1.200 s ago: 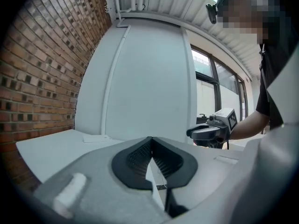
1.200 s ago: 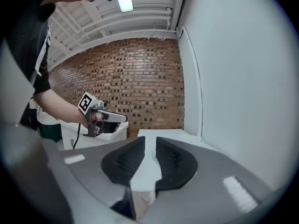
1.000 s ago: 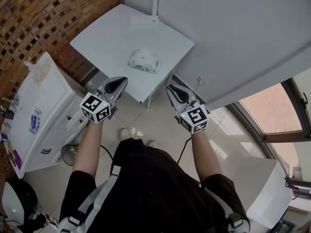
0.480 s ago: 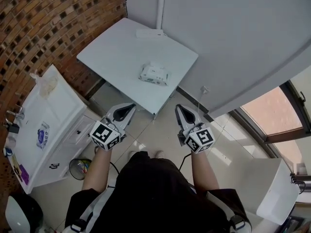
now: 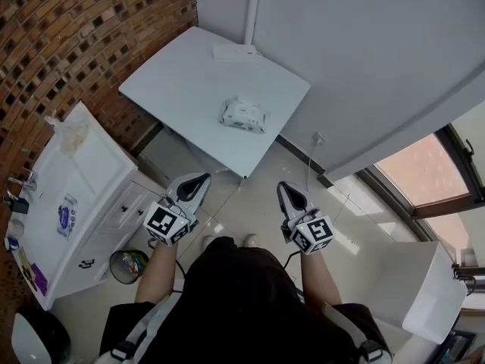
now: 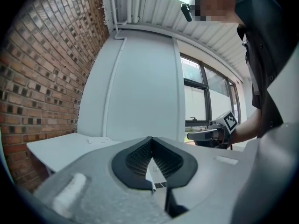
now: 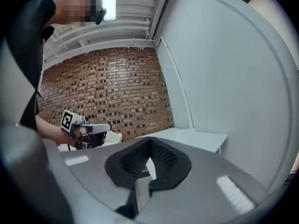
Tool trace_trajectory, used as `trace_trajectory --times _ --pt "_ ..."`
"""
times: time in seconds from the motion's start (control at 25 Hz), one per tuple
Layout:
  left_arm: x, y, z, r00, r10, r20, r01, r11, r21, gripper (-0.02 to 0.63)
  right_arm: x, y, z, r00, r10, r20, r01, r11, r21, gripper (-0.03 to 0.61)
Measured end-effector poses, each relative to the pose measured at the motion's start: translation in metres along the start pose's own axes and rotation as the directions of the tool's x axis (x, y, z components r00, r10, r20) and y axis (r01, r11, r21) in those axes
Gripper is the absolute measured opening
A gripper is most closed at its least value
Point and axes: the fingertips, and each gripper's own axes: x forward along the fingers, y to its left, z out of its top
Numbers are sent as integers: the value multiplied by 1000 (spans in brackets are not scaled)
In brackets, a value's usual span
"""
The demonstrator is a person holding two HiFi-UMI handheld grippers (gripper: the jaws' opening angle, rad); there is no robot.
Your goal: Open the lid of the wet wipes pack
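Observation:
The white wet wipes pack (image 5: pixel 243 114) lies flat on the white table (image 5: pixel 182 82), near its right edge. Both grippers hang over the floor in front of the table, well short of the pack. My left gripper (image 5: pixel 200 178) is shut with nothing in it, its jaws meeting at the tips (image 6: pixel 150 138). My right gripper (image 5: pixel 283 186) is shut and empty too (image 7: pixel 150 139). Each gripper view shows the other gripper held level to the side: the right gripper (image 6: pixel 210 134) and the left gripper (image 7: pixel 86 129). The pack is hidden in both gripper views.
A white bar (image 5: pixel 233 51) lies at the table's far edge against the grey wall. A white cabinet (image 5: pixel 68 196) with small items stands left by the brick wall, a bin (image 5: pixel 127 264) beside it. A white box (image 5: pixel 424 294) sits at right under the window.
The person has stepped back from the table. Both grippers have moved away from the table's near corner and now sit lower in the head view. The pack has not moved.

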Motion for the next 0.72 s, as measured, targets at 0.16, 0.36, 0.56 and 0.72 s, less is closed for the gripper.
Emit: trace_trajectory --times 0.16,0.36,0.56,0.72 --pt "3 -7 4 999 -18 46 20 999 -44 2 4 5 -1 1000 8 -6 -8 1000 -23 5" --pt "10 -11 11 996 -36 77 40 998 -51 2 11 8 5 1000 22 -15 -22 999 -40 5" --pt "15 -10 4 996 -39 76 44 996 -73 2 15 6 8 1000 19 -11 -20 998 -58 5" --pt "17 -10 1 997 -47 68 52 996 -69 2 20 3 7 1000 22 -11 -22 998 -60 5"
